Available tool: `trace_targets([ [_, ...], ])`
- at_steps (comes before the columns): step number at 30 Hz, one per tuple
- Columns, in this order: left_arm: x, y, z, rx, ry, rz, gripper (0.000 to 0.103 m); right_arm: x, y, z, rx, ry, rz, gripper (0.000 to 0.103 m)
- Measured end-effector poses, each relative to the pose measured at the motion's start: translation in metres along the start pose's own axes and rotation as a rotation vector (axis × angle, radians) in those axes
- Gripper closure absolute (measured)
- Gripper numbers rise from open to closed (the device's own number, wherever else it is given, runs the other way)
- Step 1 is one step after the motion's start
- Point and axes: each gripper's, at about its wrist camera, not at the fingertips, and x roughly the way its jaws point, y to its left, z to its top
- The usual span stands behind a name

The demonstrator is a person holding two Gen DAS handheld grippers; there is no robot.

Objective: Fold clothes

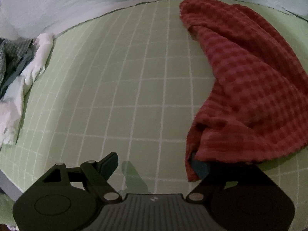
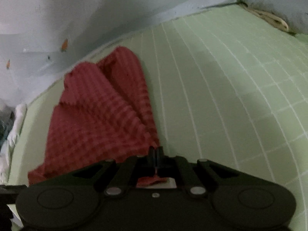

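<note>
Left wrist view: green gridded mat [image 1: 134, 88] covers the desk, its far edge against a pale wall [image 1: 77, 2]. Red waffle-weave cloth [image 1: 250, 88] lies bunched on the mat's right side, its near edge draped over the right finger of the left gripper [image 1: 154, 165], whose jaws stand wide apart, holding nothing. White garments [image 1: 32, 73] are piled at the mat's left edge. Right wrist view: right gripper [image 2: 156, 154] has its jaws closed together, pinching a corner of the red cloth [image 2: 100, 115].
</note>
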Motion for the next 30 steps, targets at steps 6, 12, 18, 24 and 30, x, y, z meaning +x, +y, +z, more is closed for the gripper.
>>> trace_targets([
  [6, -0.001, 0.020, -0.002, -0.096, 0.093, -0.078, 0.020, 0.005, 0.011, 0.007, -0.065, 0.062, -0.037, 0.097],
  [12, -0.018, 0.056, 0.009, -0.236, 0.104, -0.153, 0.021, -0.001, 0.020, 0.029, -0.122, 0.029, -0.110, 0.049],
  [18, -0.029, 0.089, 0.038, -0.352, 0.013, -0.142, 0.020, 0.002, 0.039, 0.063, -0.172, -0.058, -0.092, 0.022],
  [24, -0.009, 0.099, 0.080, -0.348, 0.000, -0.147, 0.020, 0.039, 0.083, 0.105, -0.269, -0.100, -0.037, 0.017],
  [30, 0.022, 0.087, 0.135, -0.298, -0.005, -0.180, 0.020, 0.093, 0.128, 0.156, -0.352, -0.100, 0.057, 0.029],
])
